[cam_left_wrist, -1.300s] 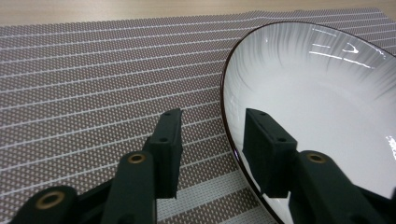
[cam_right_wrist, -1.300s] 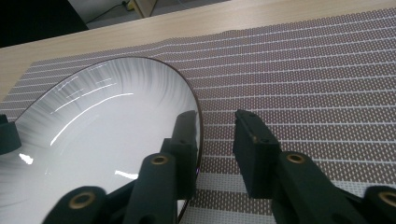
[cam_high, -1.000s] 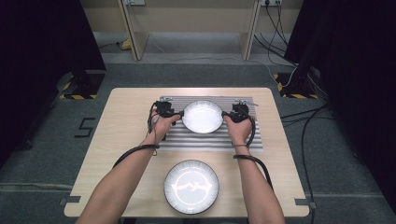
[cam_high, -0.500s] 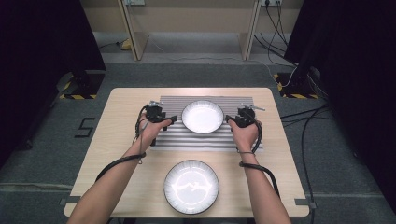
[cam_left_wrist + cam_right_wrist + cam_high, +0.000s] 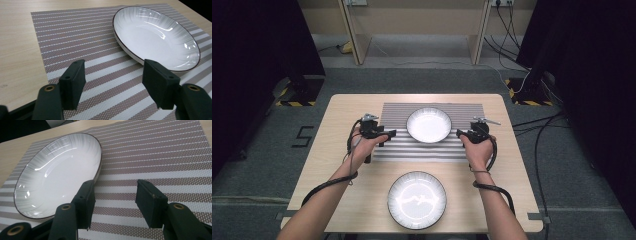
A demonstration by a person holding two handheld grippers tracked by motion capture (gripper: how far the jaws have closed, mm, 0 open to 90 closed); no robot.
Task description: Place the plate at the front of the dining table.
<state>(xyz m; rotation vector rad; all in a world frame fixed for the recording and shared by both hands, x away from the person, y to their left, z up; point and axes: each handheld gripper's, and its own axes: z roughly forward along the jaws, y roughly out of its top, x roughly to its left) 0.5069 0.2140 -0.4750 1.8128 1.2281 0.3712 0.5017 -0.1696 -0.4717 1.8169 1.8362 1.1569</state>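
A white ribbed plate with a dark rim (image 5: 429, 125) lies on a grey striped placemat (image 5: 422, 150) at the table's far middle. My left gripper (image 5: 387, 134) stands a short way left of it and my right gripper (image 5: 460, 133) just right of it, both pointing inward at the plate. In the left gripper view the jaws (image 5: 113, 62) stand wide over the mat (image 5: 75, 30), short of the plate (image 5: 155, 37). In the right gripper view the gripper (image 5: 115, 183) is also open, beside the plate (image 5: 57, 172). Both pairs of jaws have just been opening, with nothing between them.
A second, larger ribbed plate (image 5: 417, 199) sits on the bare wooden table (image 5: 512, 200) near the front edge, between the person's forearms. Cables trail from both grippers along the arms. Dark cabinets and floor cables surround the table.
Both grippers have drawn away sideways from the plate's rim, the left one leftward and the right one rightward, and their jaws have spread. The plate lies still on the mat.
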